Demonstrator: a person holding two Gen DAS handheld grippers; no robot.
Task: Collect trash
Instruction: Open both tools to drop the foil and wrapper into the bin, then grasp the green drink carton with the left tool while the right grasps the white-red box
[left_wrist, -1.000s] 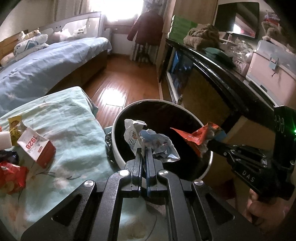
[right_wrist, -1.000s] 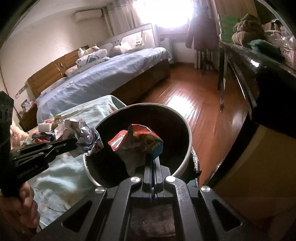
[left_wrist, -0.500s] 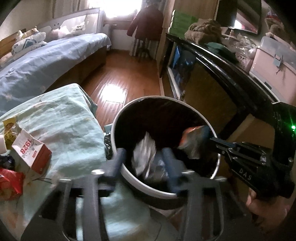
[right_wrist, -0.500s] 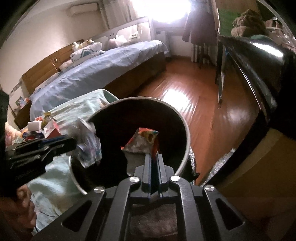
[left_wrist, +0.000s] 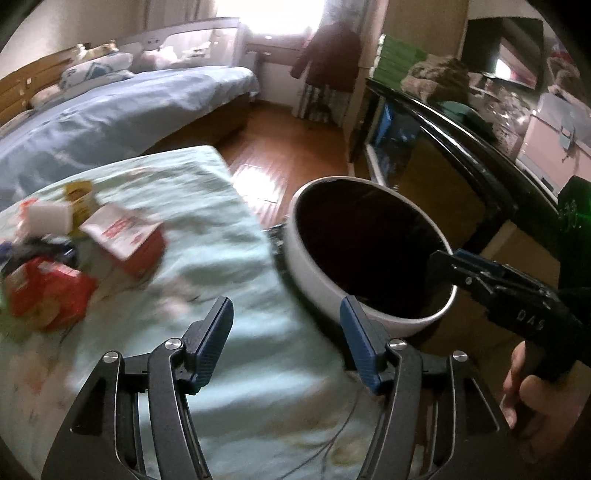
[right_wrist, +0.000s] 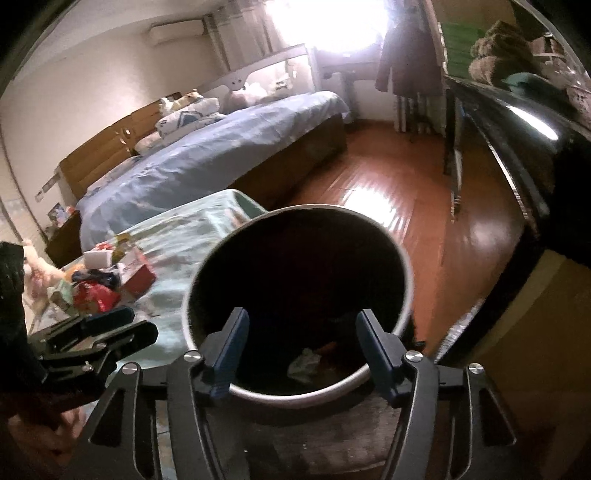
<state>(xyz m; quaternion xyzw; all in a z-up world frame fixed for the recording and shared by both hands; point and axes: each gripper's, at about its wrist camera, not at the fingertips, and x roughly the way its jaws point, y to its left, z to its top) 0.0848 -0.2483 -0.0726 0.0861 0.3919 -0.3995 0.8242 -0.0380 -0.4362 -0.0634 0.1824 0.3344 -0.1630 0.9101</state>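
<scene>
A: How far along is the collecting?

B: Partway. Both tongs, left (left_wrist: 286, 332) and right (right_wrist: 301, 345), are opening with nothing between them. Crumpled scraps (right_wrist: 304, 363), dim, probably wrappers, lie deep in the bin (left_wrist: 314, 273).

A: What's left?

B: A pile of cartons and packets (left_wrist: 74, 251) on the cloth-covered surface (left_wrist: 229, 280), beside the bin.

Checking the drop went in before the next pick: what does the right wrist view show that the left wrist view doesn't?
Only the right wrist view looks into the bin's bottom, where crumpled wrappers lie.

Only the left wrist view shows the right hand.

Both show the bin, the remaining trash pile on the green cloth, and the left gripper and right gripper opening, nothing between their jaws.
</scene>
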